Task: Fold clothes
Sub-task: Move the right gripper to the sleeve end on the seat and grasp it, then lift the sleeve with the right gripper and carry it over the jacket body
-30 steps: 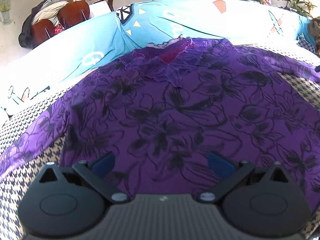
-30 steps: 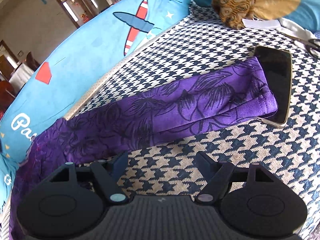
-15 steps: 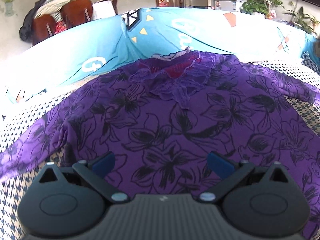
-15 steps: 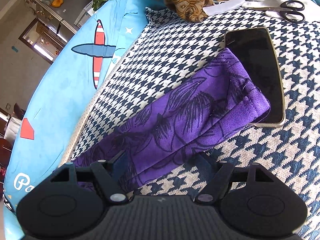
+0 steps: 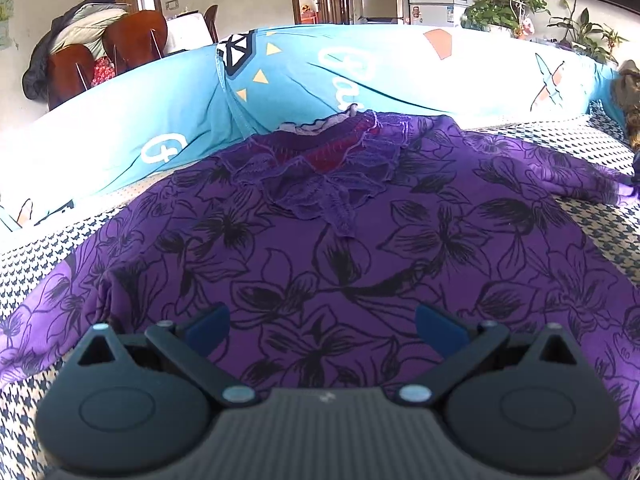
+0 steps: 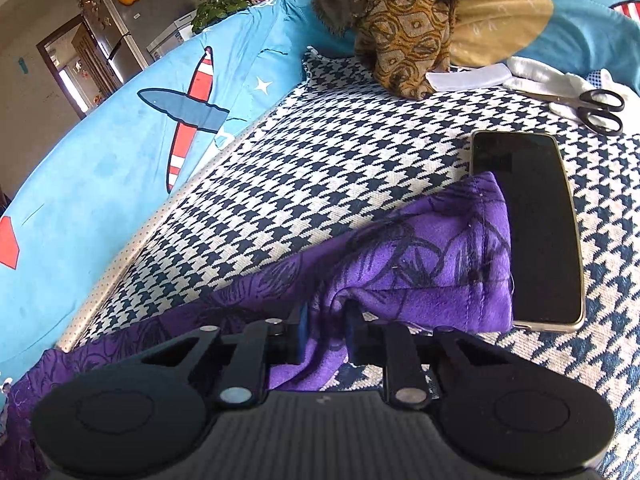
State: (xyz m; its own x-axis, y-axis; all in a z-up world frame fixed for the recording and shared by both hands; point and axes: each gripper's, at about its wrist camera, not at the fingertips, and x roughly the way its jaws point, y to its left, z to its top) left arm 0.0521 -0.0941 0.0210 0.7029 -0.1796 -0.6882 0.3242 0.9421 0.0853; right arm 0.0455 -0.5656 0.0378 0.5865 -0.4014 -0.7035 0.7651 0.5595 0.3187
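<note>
Left wrist view: left gripper [image 5: 322,330] fingers spread wide, nothing between them, above the purple blouse [image 5: 360,248] spread flat on the houndstooth cover [image 5: 36,248].
Right wrist view: right gripper [image 6: 325,330] jaws have just been closing, now pinching the sleeve [image 6: 420,264]; its length runs forward-right, cuff overlapping the phone [image 6: 532,216].

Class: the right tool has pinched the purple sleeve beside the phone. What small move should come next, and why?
Probably lift the sleeve slightly and carry it toward the shirt's body. The right tool has just closed on it; its cuff overlaps the phone, so dragging could shift that.
</note>
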